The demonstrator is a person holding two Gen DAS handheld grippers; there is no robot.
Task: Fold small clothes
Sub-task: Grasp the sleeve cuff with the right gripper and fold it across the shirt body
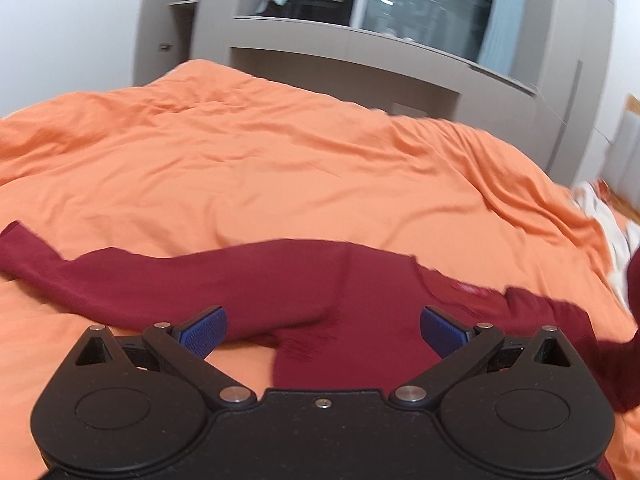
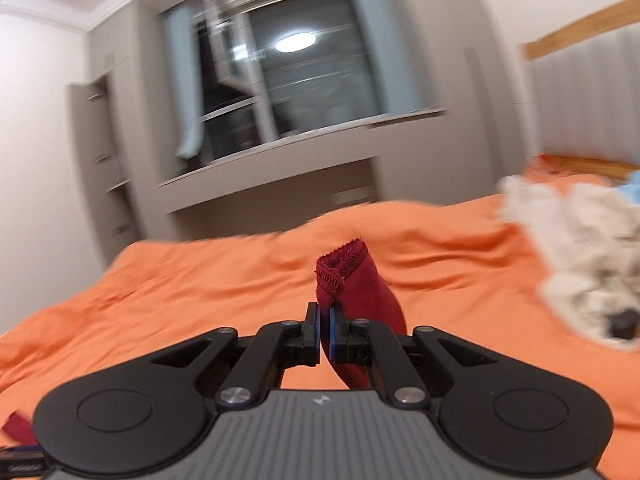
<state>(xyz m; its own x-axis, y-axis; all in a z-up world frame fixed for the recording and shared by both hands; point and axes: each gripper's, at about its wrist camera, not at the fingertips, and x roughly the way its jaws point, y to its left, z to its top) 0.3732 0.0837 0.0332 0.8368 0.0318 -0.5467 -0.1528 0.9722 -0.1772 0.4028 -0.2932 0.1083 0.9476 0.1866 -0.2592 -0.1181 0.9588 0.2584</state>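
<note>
A dark red long-sleeved top [image 1: 304, 292] lies spread on the orange bed cover [image 1: 260, 160], one sleeve stretched out to the left. My left gripper [image 1: 324, 330] is open just above the top's body, its blue pads on either side of the cloth. In the right wrist view my right gripper [image 2: 325, 330] is shut on a fold of the red top [image 2: 352, 280], whose stitched hem sticks up above the jaws. The held cloth is lifted off the bed.
A pile of white and pale clothes [image 2: 580, 256] lies on the bed at the right, also at the right edge of the left wrist view [image 1: 608, 216]. A grey wall unit with a window [image 1: 400, 20] stands behind the bed. A wooden headboard [image 2: 580, 40] is at far right.
</note>
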